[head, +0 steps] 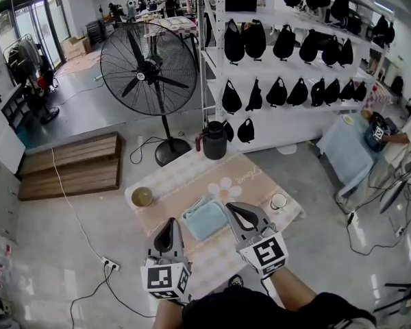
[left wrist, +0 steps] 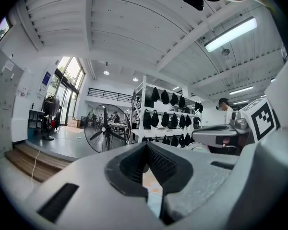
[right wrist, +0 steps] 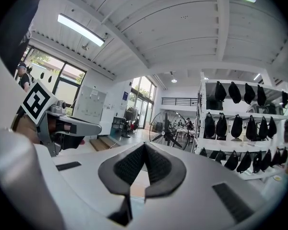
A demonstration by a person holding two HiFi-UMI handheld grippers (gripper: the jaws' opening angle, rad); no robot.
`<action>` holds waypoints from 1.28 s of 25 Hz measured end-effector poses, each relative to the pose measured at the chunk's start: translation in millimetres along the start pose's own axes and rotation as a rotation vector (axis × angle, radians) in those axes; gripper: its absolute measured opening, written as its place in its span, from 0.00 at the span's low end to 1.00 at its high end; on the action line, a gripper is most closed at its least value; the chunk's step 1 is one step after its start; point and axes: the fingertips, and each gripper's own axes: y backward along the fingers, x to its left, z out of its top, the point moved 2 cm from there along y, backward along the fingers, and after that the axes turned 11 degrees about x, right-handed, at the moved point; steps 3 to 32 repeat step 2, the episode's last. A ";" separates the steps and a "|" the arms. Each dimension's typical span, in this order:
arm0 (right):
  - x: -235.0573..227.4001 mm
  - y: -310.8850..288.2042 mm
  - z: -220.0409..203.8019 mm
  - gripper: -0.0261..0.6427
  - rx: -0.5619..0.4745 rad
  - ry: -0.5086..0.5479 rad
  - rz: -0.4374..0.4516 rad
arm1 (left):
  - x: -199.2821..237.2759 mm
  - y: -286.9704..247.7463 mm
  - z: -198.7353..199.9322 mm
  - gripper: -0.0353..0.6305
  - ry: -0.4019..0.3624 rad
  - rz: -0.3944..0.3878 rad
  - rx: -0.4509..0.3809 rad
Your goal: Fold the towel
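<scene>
A light blue towel (head: pixel 205 218) lies as a folded square on the patterned tablecloth of the small table (head: pixel 192 175). My left gripper (head: pixel 170 221) is held level above the table's near edge, just left of the towel, jaws shut and empty. My right gripper (head: pixel 230 205) is raised over the towel's right side, also shut with nothing in it. In the left gripper view the jaws (left wrist: pixel 146 145) meet at the tip, and the right gripper's body (left wrist: pixel 221 133) shows beside it. The right gripper view shows its own closed jaws (right wrist: pixel 144 145) pointing level at the room.
On the table are a bowl (head: pixel 142 197) at the left, a cup (head: pixel 279 201) at the right and a black jug (head: pixel 214 140) at the far edge. A large standing fan (head: pixel 148 67), a shelf of black bags (head: pixel 294 46) and a wooden pallet (head: pixel 72 164) stand beyond.
</scene>
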 end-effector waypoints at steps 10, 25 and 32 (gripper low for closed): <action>3.9 0.6 1.1 0.04 0.002 -0.006 0.007 | -0.5 1.5 -0.7 0.06 -0.002 -0.002 0.003; 3.9 0.6 1.1 0.04 0.002 -0.006 0.007 | -0.5 1.5 -0.7 0.06 -0.002 -0.002 0.003; 3.9 0.6 1.1 0.04 0.002 -0.006 0.007 | -0.5 1.5 -0.7 0.06 -0.002 -0.002 0.003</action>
